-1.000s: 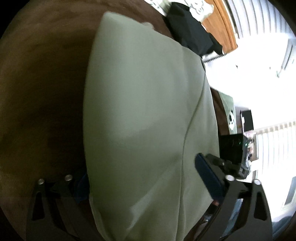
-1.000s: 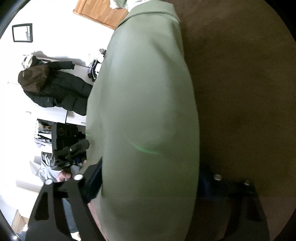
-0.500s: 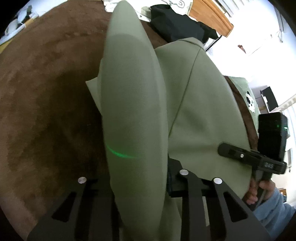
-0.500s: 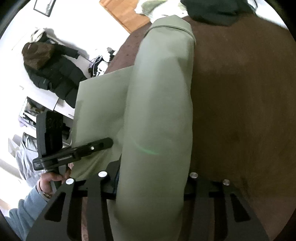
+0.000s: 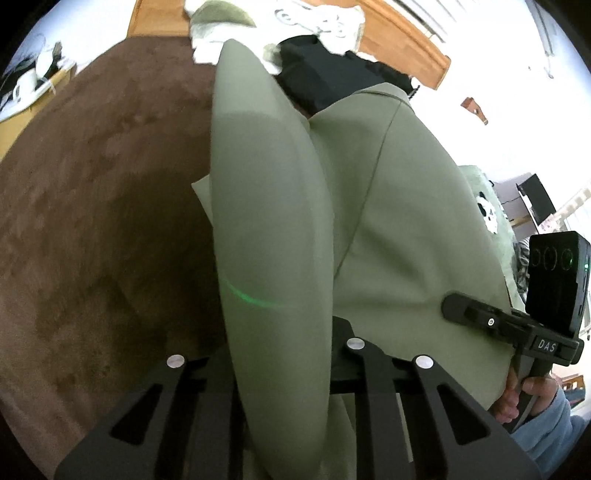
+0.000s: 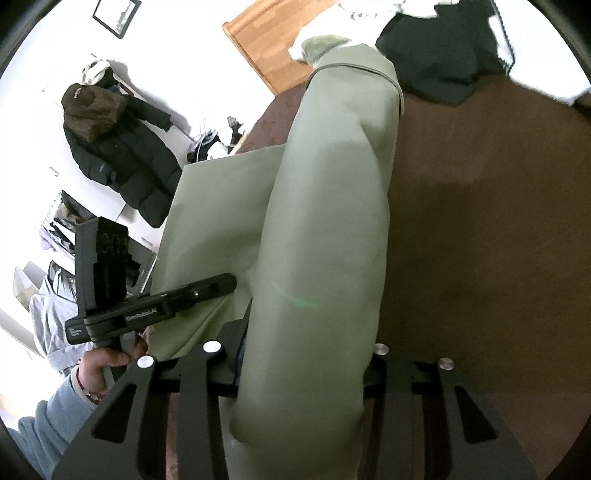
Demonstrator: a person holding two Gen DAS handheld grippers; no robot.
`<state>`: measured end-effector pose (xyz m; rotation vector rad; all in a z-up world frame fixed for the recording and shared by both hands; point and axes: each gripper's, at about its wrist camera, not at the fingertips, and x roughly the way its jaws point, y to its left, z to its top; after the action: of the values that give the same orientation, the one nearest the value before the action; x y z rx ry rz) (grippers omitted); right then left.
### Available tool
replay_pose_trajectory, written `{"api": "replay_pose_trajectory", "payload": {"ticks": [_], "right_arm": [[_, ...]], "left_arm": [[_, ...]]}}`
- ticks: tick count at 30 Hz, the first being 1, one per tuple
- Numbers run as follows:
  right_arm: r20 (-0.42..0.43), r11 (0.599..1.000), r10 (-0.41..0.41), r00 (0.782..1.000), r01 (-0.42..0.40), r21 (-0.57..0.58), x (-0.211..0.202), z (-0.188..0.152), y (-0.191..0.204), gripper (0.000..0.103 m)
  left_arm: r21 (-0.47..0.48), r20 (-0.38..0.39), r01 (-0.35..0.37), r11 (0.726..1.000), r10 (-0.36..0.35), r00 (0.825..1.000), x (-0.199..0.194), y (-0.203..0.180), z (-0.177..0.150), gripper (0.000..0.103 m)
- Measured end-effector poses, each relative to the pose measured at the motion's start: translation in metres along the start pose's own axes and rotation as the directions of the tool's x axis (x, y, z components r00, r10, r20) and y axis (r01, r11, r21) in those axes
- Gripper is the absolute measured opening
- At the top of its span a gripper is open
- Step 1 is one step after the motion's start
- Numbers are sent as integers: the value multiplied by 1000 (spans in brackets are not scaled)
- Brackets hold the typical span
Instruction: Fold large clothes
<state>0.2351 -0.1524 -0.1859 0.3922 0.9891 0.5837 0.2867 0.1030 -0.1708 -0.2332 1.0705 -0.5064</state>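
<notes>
A large sage-green garment is held up over a brown rug. My left gripper is shut on one edge of it; a fold of cloth drapes over the jaws and hides the fingertips. My right gripper is shut on the other edge of the green garment, with cloth covering its fingertips too. Each gripper shows in the other's view: the right one at the garment's right side, the left one at its left side.
A black garment and white clothes lie in a pile at the rug's far edge, by a wooden board. A black hooded coat hangs on the white wall. The brown rug spreads beneath.
Both grippers have closed on the green garment and lifted it, tilting upward. The cloth went from spread wide across the views to a narrow fold draped over each gripper.
</notes>
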Motion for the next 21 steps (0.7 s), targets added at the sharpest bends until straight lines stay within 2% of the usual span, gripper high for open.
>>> {"api": "replay_pose_trajectory", "payload": {"ticks": [5, 9, 16, 21], "right_arm": [[23, 1000, -14, 1000, 15, -19, -34, -1, 4, 38], [28, 999, -32, 999, 33, -30, -62, -6, 10, 38], [19, 998, -63, 998, 64, -25, -103, -29, 13, 38], [17, 997, -79, 997, 79, -16, -131, -51, 6, 38]], "left_arm": [[68, 7, -22, 997, 22, 1000, -21, -33, 8, 18], [85, 7, -21, 996, 20, 1000, -34, -54, 5, 18], [89, -17, 15, 996, -13, 1000, -44, -77, -26, 18], [143, -46, 18, 990, -11, 999, -43, -108, -43, 18]]}}
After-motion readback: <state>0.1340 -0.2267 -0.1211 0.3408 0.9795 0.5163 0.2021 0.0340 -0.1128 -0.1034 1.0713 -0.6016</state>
